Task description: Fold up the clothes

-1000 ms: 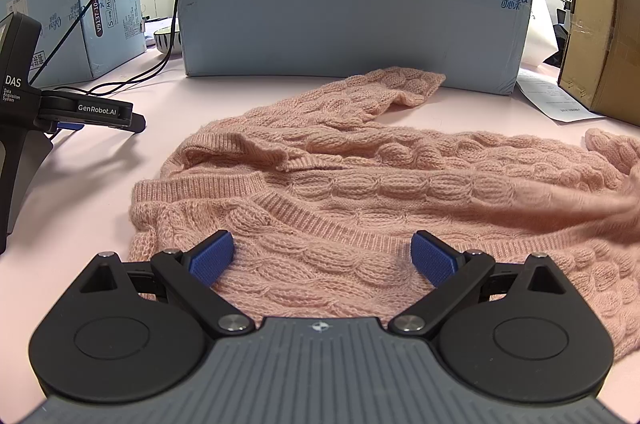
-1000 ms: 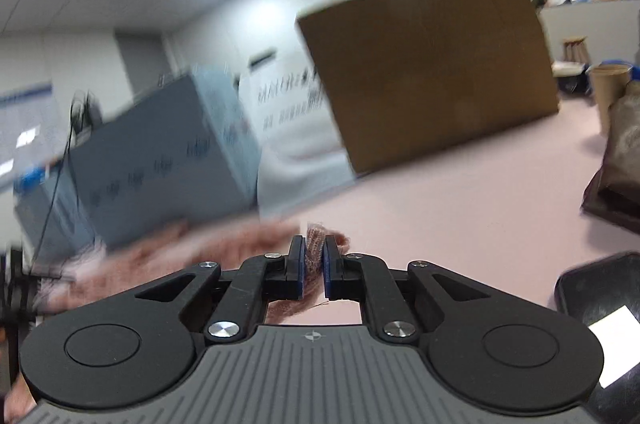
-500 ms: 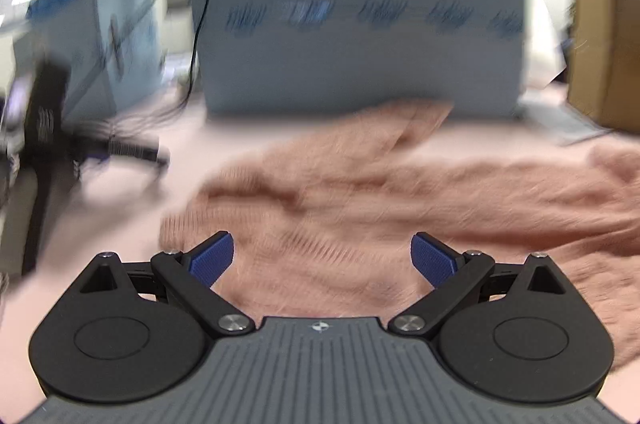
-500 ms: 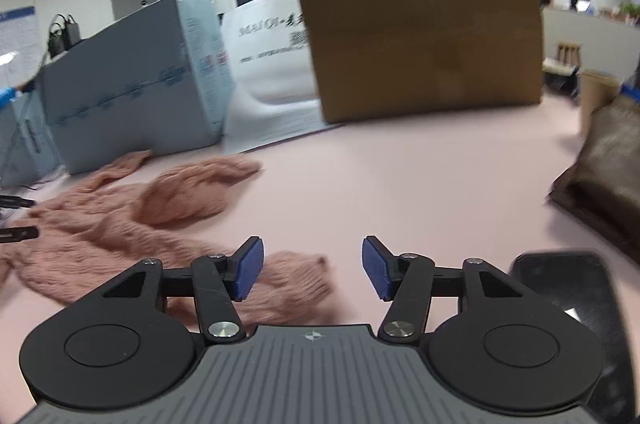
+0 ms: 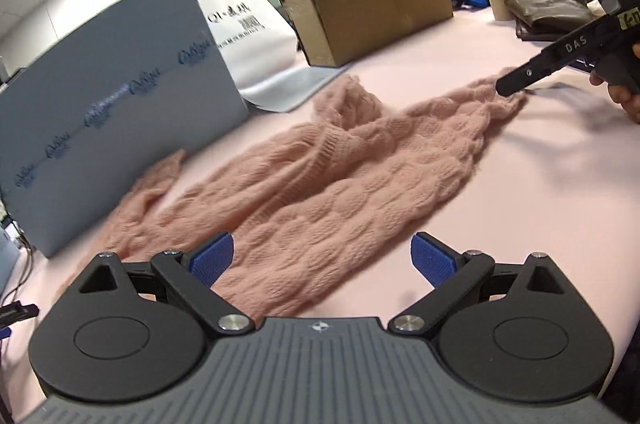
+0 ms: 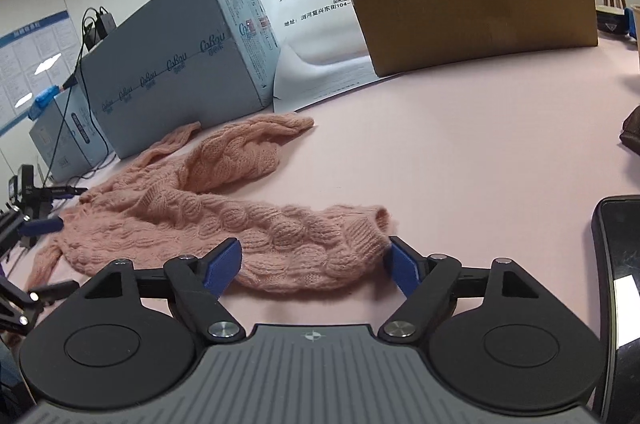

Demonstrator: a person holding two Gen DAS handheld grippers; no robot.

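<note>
pink knitted sweater (image 5: 360,164) lies crumpled on the pink table (image 6: 460,144). left gripper (image 5: 322,260) is closing over its near end, pads not touching. right gripper (image 6: 316,264) is opening, cuff between its pads.

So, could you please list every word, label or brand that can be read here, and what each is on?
"MAIQI·", then Chinese characters: white bag.
"CoRou", repeated: blue-grey box.
"DAS": right gripper arm, seen from the left wrist.
Too small or blurred: bag's address line and QR code, box's side label, wall poster.
</note>
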